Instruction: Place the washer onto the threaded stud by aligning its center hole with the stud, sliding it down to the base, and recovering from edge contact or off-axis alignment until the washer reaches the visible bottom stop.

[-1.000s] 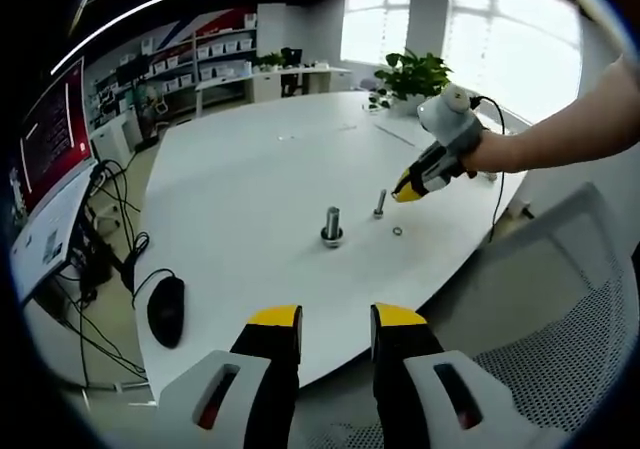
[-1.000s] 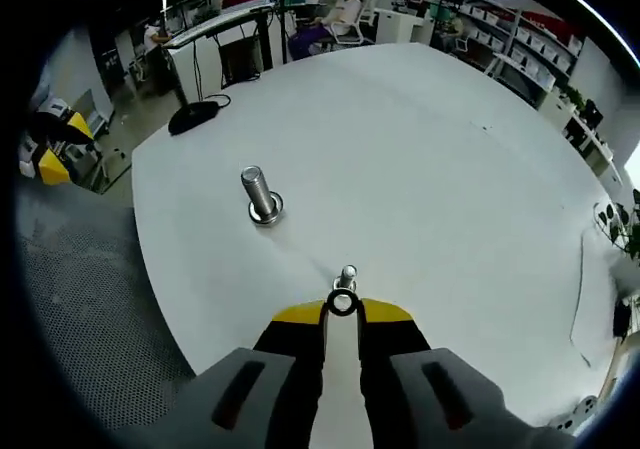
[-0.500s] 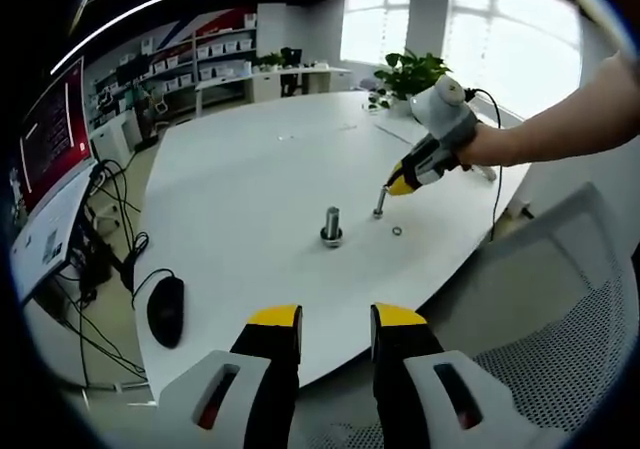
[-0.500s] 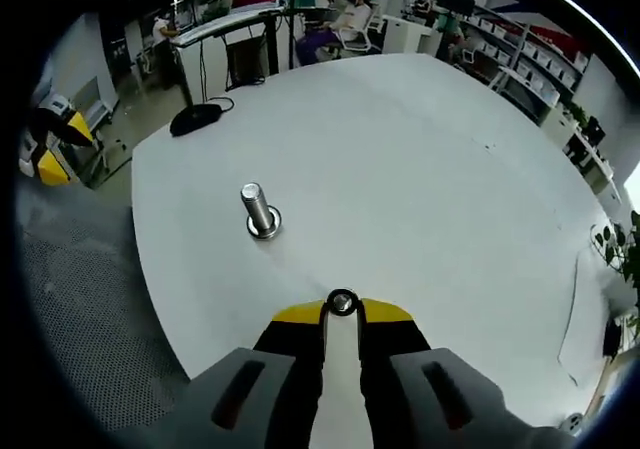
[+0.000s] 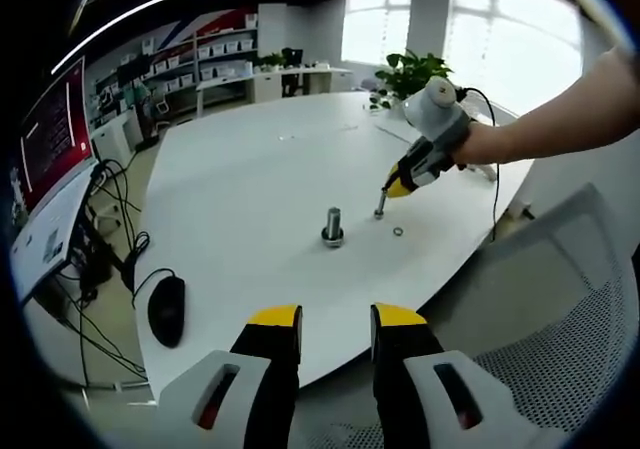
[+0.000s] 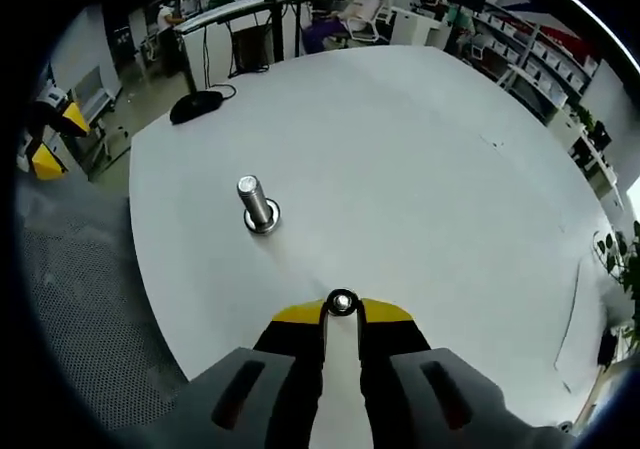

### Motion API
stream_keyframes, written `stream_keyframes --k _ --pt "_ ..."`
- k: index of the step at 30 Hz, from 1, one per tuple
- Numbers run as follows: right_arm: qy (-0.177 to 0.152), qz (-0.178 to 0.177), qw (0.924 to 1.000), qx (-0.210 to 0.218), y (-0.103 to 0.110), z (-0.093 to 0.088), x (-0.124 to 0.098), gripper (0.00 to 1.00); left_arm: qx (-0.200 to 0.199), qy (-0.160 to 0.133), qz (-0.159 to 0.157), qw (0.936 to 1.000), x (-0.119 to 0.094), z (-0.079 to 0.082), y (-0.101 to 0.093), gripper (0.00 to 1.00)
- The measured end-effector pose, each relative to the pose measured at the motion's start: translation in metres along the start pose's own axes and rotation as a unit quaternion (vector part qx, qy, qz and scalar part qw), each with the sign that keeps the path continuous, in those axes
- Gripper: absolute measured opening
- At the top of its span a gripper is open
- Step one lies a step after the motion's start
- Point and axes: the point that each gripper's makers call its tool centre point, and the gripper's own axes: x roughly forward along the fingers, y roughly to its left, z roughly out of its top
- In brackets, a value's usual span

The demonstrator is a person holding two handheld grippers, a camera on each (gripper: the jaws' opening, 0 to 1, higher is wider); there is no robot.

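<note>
My right gripper point(image 6: 342, 315) is shut on a small metal washer point(image 6: 342, 293), held edge-on at its yellow tips. A bright stud top shows through the washer's hole. In the left gripper view the right gripper point(image 5: 400, 185), held by a person's hand, hovers just over the thin threaded stud point(image 5: 380, 205) standing on the white table point(image 5: 250, 179). A thicker bolt point(image 5: 332, 226) point(image 6: 257, 203) stands upright to its left with a washer at its base. A loose washer point(image 5: 398, 232) lies flat nearby. My left gripper point(image 5: 335, 319) is open, off the table's near edge.
A black mouse point(image 5: 166, 309) point(image 6: 195, 106) with its cable lies at the table's edge. A mesh chair point(image 5: 560, 359) stands beside the table. A potted plant point(image 5: 410, 74) sits at the far side. Desks, shelves and a monitor point(image 5: 45, 159) surround the table.
The right gripper has carried the washer forward over the thin stud, which now sits behind the washer's hole rather than ahead of it. The left gripper has not moved.
</note>
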Motion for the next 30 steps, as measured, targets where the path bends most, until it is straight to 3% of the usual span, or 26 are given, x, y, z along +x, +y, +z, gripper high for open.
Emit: stream_keyframes --k 16,30 --pt "0.025 0.005 0.9996 -0.012 -0.001 -0.007 0.015 0.14 -0.003 0.003 0.001 1.0 0.0 -0.001 0.001 0.25" --pt "0.043 0.018 0.9989 0.006 0.005 -0.021 0.039 0.15 -0.007 0.007 0.002 0.9999 0.001 -0.003 0.002 0.25"
